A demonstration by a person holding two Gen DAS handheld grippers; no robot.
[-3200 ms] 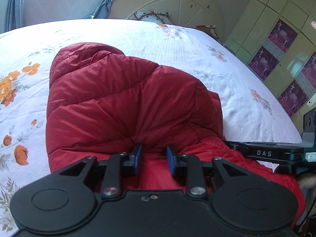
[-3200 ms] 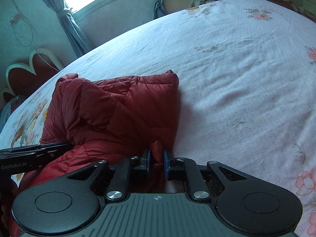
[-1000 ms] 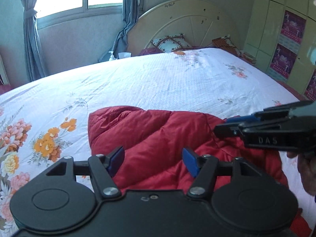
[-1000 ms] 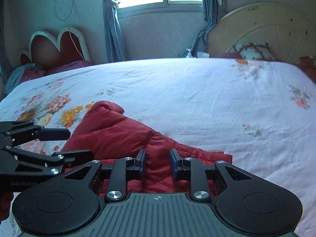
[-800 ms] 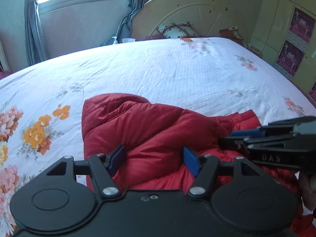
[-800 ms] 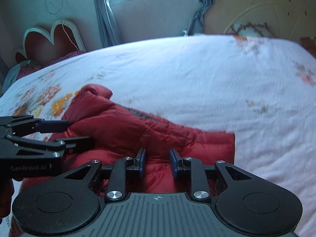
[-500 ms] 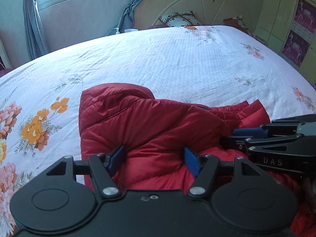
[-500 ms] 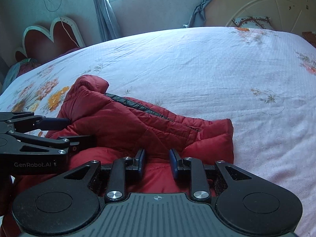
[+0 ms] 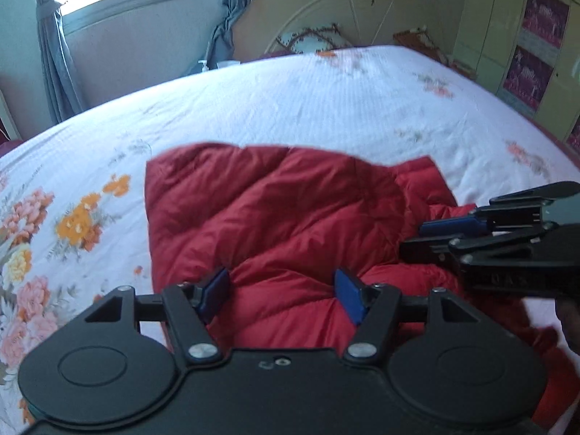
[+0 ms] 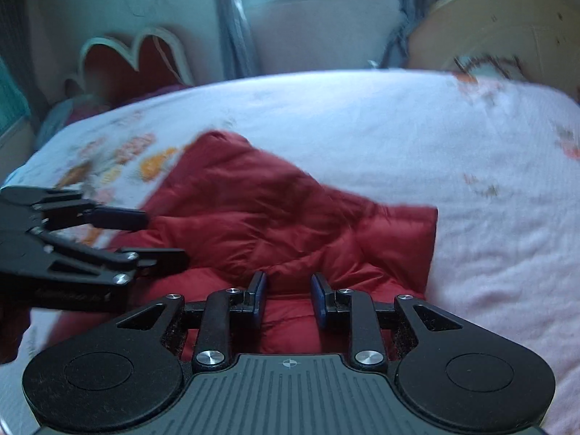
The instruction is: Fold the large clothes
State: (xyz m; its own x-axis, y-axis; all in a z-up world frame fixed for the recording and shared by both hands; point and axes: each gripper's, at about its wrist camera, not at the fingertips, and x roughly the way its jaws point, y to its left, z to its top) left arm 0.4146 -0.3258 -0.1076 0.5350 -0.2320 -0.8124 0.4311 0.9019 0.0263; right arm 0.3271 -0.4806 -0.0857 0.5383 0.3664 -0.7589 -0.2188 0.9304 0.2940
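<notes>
While the red jacket (image 9: 275, 217) already lies doubled over on the bed (image 9: 326, 101), the fold looks only partly done: its top layer is lumpy, one flat corner sticks out towards the headboard (image 9: 326, 11) side, and more red cloth trails off below the right gripper, so squaring and at least one more fold seem left. Largest is the bed, a broad soft surface in white ribbed cotton printed with orange and pink flowers, thickest on the side away from the headboard. Next comes the jacket, near the foot of the bed and well apart from the headboard: puffy quilted stuff with a slight sheen, stitched in padded bands and creased into soft ridges. Smallest are the tools, hard black plastic with blue pads. On the left gripper (image 9: 282, 291) the jaws stand wide, red padding bulging between them without being pinched. On the right gripper (image 10: 288, 299) they stand narrower, over a ridge of cloth; whether the pads pinch it I cannot tell
</notes>
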